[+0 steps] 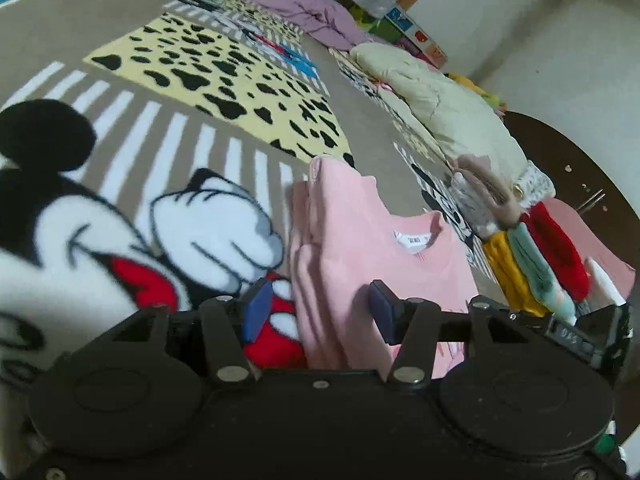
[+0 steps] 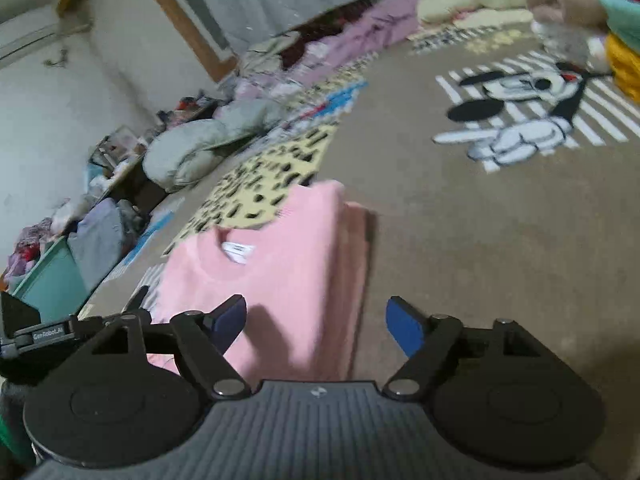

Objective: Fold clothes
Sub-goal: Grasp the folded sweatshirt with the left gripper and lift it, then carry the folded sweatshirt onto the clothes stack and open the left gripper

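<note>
A pink sweater [image 1: 360, 248] lies folded on the cartoon-print blanket [image 1: 120, 128], collar and white label facing up. My left gripper [image 1: 318, 312] hovers open over its near left edge, with nothing between the blue pads [image 1: 256, 308]. In the right wrist view the same pink sweater [image 2: 280, 272] lies ahead, its folded layers showing on the right side. My right gripper [image 2: 316, 320] is open just above its near right edge, and holds nothing.
A stack of folded clothes [image 1: 536, 264] in yellow, mint and red stands right of the sweater. A cream quilt [image 1: 436, 96] and purple garments [image 1: 316, 12] lie at the back. A dark round table [image 1: 580, 176] sits far right. A teal bin [image 2: 52, 284] of clothes is at left.
</note>
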`<state>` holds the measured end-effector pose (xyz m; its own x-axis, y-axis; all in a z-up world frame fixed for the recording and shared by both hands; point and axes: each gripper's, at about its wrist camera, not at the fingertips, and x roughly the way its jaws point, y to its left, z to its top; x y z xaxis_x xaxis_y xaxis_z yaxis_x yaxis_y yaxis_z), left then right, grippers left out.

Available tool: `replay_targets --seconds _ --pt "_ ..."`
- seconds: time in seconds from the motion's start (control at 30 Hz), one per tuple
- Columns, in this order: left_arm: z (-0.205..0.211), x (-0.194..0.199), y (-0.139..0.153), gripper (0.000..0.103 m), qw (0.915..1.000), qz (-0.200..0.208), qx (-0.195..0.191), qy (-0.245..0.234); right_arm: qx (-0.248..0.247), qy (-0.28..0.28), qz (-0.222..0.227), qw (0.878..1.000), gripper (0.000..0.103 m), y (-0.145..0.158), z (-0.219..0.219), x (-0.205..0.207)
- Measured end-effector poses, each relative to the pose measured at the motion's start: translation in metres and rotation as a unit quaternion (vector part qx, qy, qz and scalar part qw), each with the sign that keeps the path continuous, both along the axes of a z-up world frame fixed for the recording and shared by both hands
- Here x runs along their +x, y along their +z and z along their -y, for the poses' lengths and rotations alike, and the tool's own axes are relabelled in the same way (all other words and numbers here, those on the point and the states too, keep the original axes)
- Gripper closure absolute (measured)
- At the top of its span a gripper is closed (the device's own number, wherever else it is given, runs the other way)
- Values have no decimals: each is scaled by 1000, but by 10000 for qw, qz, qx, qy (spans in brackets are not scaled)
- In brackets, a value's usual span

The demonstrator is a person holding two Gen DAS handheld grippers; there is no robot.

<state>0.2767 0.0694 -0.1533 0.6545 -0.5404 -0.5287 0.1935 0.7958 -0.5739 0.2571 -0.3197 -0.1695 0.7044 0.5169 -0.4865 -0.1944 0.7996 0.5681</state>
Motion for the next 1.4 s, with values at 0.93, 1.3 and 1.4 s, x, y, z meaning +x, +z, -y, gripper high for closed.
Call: replay_targets --seconds 0.93,1.3,1.4 --pt "11 -3 5 53 9986 -157 -456 229 317 80 -154 9993 43 -4 -7 8" --pt "36 -35 17 82 9932 -200 -1120 260 1200 279 -198 9922 82 -4 8 -14" --pt "58 -54 29 82 9910 -268 -1311 105 1437 187 -100 9894 82 9 26 -47"
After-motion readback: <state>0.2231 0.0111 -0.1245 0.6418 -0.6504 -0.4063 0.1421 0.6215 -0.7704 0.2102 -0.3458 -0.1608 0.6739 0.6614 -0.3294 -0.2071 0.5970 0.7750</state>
